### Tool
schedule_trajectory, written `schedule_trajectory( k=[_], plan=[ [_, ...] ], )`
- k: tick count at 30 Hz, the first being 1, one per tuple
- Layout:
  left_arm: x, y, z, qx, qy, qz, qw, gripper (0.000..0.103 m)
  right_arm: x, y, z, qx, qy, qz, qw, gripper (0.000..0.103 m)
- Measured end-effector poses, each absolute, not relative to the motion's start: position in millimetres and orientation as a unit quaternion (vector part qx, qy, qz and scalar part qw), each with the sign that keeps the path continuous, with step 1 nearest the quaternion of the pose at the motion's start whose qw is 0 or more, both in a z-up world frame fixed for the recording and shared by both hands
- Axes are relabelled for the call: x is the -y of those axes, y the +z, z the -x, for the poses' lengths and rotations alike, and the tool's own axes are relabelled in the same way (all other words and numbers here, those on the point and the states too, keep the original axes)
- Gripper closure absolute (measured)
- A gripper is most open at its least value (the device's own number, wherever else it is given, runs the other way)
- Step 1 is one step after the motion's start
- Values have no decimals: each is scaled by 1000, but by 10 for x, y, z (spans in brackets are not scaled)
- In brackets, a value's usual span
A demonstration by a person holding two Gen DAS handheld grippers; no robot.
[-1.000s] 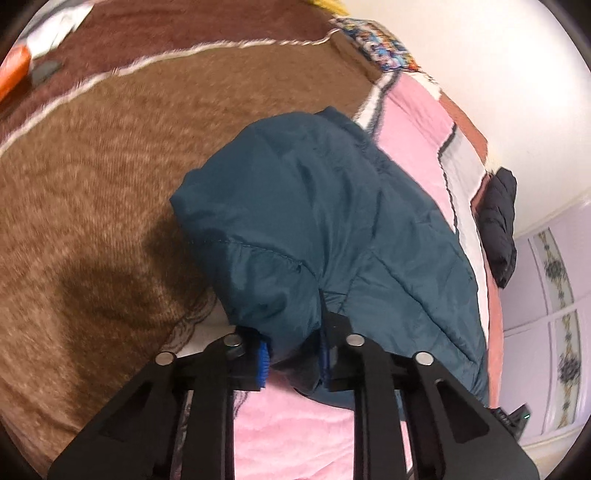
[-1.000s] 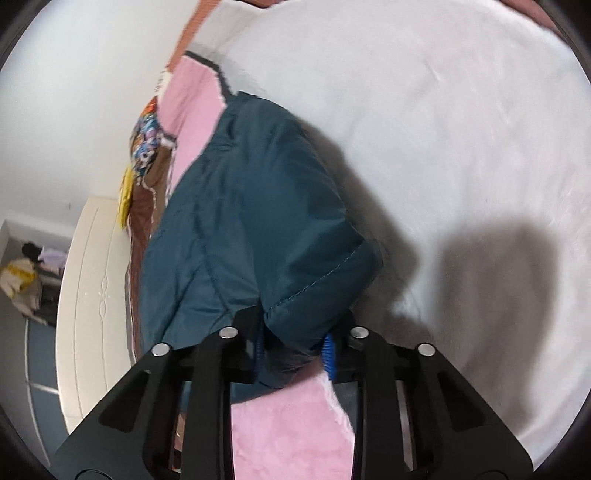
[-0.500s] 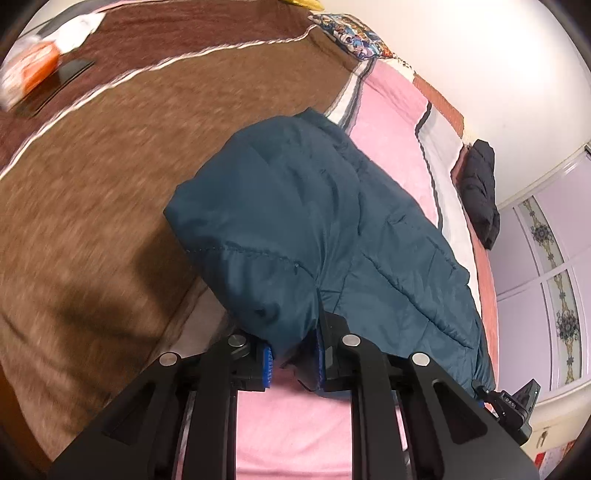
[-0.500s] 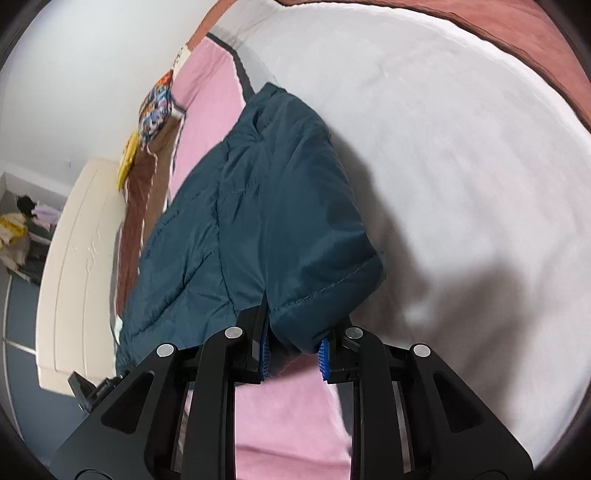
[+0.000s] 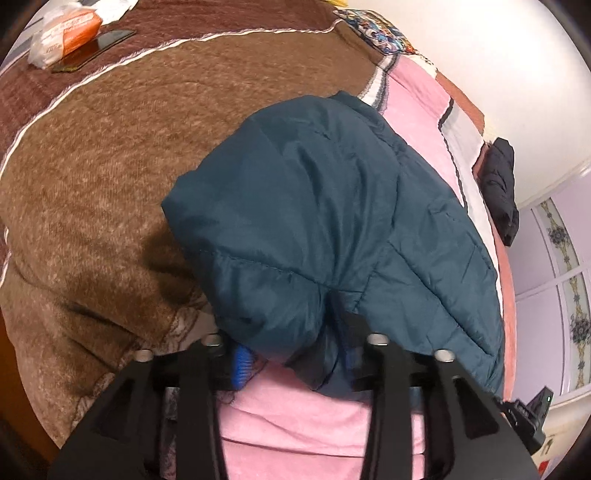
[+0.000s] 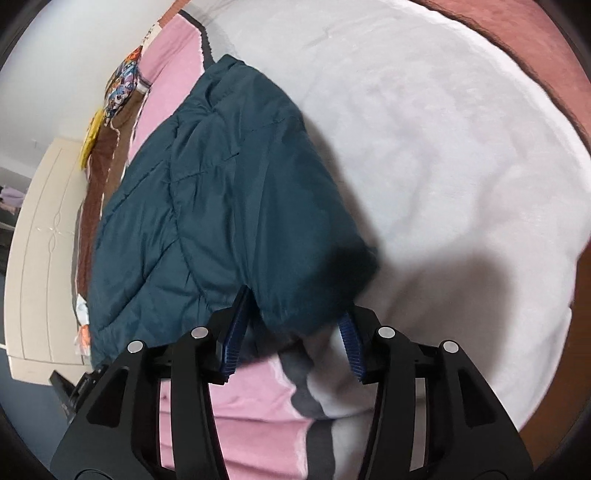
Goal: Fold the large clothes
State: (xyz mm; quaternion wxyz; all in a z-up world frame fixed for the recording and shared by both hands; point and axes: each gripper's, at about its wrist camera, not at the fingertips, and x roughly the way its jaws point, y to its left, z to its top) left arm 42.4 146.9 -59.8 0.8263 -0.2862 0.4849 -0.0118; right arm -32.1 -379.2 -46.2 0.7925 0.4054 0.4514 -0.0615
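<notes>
A dark teal padded jacket (image 5: 332,221) lies folded on a bed; it also shows in the right wrist view (image 6: 221,206). My left gripper (image 5: 295,360) has its jaws spread apart around the jacket's near left corner, the fabric bulging between the blue pads (image 5: 242,363). My right gripper (image 6: 291,338) is open too, its jaws standing wide on either side of the near right corner, with the blue pads (image 6: 351,343) clear of the cloth.
The bed has a brown blanket (image 5: 92,166), a pink cover (image 5: 314,424) and a white blanket (image 6: 443,166). A black garment (image 5: 502,188) lies at the far right. An orange packet (image 5: 62,31) and a phone lie far left. A cream wardrobe (image 6: 44,258) stands beside the bed.
Both grippers were shut on the jacket's near corners and have opened. The jacket's folded edge has settled onto the bed.
</notes>
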Motion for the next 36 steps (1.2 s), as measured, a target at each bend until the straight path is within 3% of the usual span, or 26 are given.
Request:
schedule_trajectory(
  k=[1,5,6,7,10,16,23,29,36],
  plan=[
    [-1488,-603,-427,-486,-13,290,824,49,3819,-419,366,-451,-70,-402,794,56],
    [-1502,-632,-436,-482,-19,300,823,41,3891,-107,664,-426,-139,-341,827,59],
    [-1506,-644,-435,-480,-19,302,823,40,3835,5,636,-421,-133,-317,839,79],
    [-1507,-658,-431,-479,-19,303,824,39,3736,101,548,-422,-120,-295,849,91],
    [-1519,-708,-445,-475,-20,310,823,38,3236,390,167,-403,-52,-225,885,95],
    [-1534,-729,-434,-470,-23,312,825,38,2166,581,-863,-394,50,-123,909,96],
    [-1525,-696,-440,-470,-27,304,828,38,1653,323,-2262,-440,8,-41,897,97],
    [-1494,-686,-460,-468,-37,279,838,38,1634,-248,-2690,-486,-12,-15,874,97],
    [-1449,-671,-522,-465,-45,261,845,34,1638,-525,-2719,-479,-13,-18,877,98]
  ],
)
